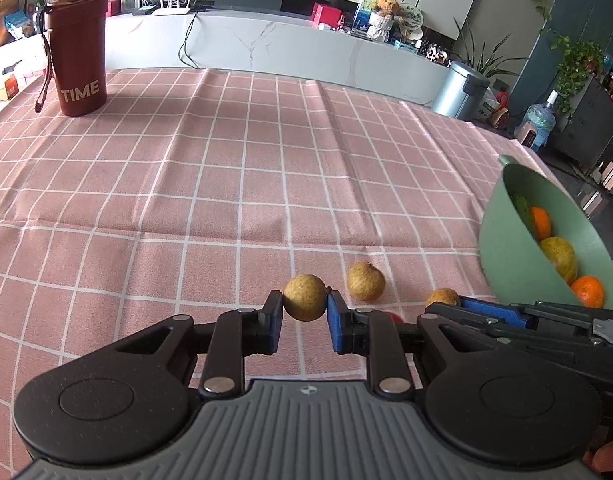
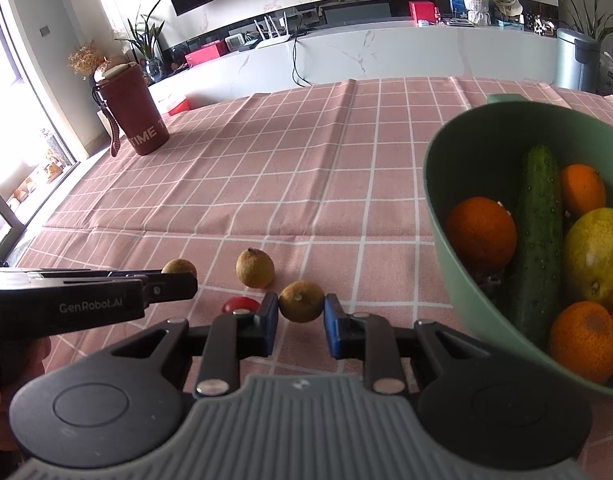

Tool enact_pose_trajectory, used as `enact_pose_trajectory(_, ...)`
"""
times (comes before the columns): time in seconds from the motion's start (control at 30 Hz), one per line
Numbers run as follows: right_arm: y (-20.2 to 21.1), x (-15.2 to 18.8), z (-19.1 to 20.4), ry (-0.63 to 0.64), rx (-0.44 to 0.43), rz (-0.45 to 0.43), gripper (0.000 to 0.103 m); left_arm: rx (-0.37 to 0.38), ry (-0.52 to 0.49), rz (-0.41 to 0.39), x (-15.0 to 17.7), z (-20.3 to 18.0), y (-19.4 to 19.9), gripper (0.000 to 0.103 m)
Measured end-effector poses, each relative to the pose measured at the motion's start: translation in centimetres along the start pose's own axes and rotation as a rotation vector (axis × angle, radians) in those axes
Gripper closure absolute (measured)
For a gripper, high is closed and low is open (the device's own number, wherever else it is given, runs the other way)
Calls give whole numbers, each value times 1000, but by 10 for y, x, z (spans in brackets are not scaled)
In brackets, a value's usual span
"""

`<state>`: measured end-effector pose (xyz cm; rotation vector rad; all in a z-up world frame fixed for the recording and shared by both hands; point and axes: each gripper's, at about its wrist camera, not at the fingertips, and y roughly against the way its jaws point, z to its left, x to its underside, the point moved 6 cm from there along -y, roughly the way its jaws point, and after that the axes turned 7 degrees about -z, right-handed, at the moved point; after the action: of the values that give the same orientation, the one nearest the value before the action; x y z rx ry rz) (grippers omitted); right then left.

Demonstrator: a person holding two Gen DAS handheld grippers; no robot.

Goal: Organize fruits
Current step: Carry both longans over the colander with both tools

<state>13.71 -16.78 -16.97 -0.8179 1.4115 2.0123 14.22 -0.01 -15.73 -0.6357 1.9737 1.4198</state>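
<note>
My left gripper (image 1: 305,307) is shut on a small tan longan (image 1: 305,297), just above the pink checked cloth. My right gripper (image 2: 301,312) is shut on another longan (image 2: 301,301). A third longan (image 1: 365,281) lies loose on the cloth between them; it also shows in the right wrist view (image 2: 255,268). The right gripper shows at the right of the left wrist view (image 1: 454,305). The left gripper shows at the left of the right wrist view (image 2: 182,280). A green bowl (image 2: 446,200) at the right holds oranges (image 2: 481,232), a cucumber (image 2: 536,232) and a mango (image 2: 598,256).
A small red fruit (image 2: 239,304) lies on the cloth behind my right gripper's left finger. A dark red TIME tumbler (image 1: 79,56) stands at the far left of the table. The table's far edge faces a white marble counter (image 1: 266,40).
</note>
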Motion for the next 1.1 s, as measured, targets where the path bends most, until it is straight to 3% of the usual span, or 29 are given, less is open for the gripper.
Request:
enact_pose_trajectory(0.23,41,-10,-5,-2,-13,-24,83,102,-21,-20,-15,-51,27,77)
enact_pose_trajectory(0.47,99,-39,-35,20,-1,-65,84,180,-132,-23,-29,-120,37,77)
enact_pose_trajectory(0.73,131,-61,-100,100,33,12,83,290,-191,120,-36,-189,10,77)
enact_pose_trajectory(0.9,131,-64,-140,166,45,100,83,298,-204,199,-30,-214,-19,77)
enact_pose_trajectory(1.1,111,-70,-163,231,48,186,83,261,-180,263,-21,-212,-44,77)
